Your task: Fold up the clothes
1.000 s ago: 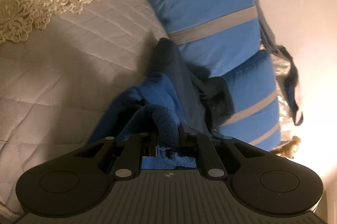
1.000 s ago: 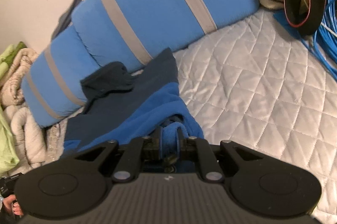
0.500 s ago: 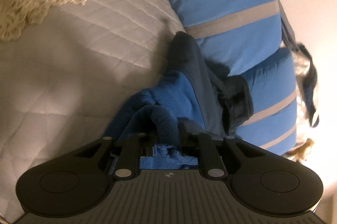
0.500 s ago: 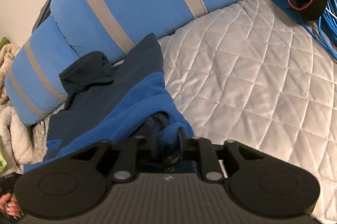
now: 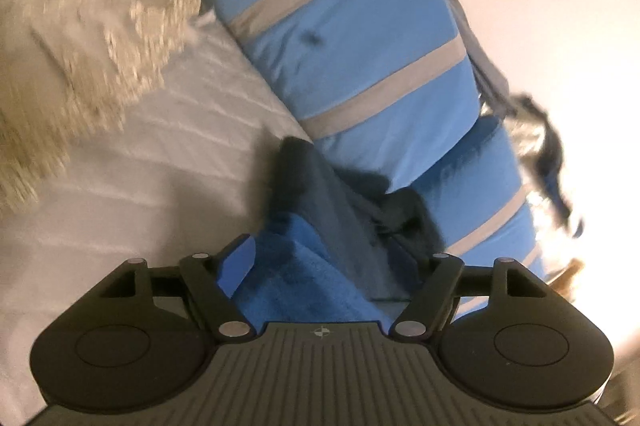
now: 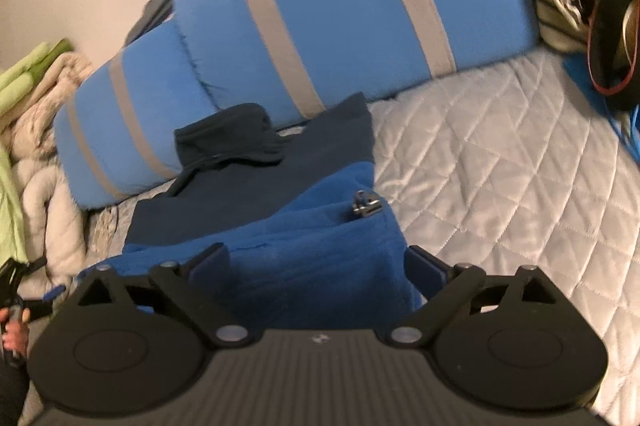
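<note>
Lying doubled on the quilted bed (image 6: 500, 162) against the striped bolster (image 6: 340, 26), blue fleece garment (image 6: 320, 258) between spread, empty fingers of left gripper (image 5: 328, 258) and right gripper (image 6: 316, 262), liable to spring open if snagged during withdrawal.

The right gripper (image 6: 316, 260) hung over a folded blue-and-navy fleece (image 6: 312, 246), its jaws spread wide to either side of the cloth and gripping nothing. The fleece lay on a grey quilt (image 6: 500, 178), its navy collar (image 6: 228, 138) against a blue pillow (image 6: 360, 18) with grey stripes. A metal zip pull (image 6: 365, 204) showed on the fold's right corner. Pale bedding (image 6: 36, 130) was heaped at left; a hand (image 6: 14, 332) showed at the lower left edge.
</note>
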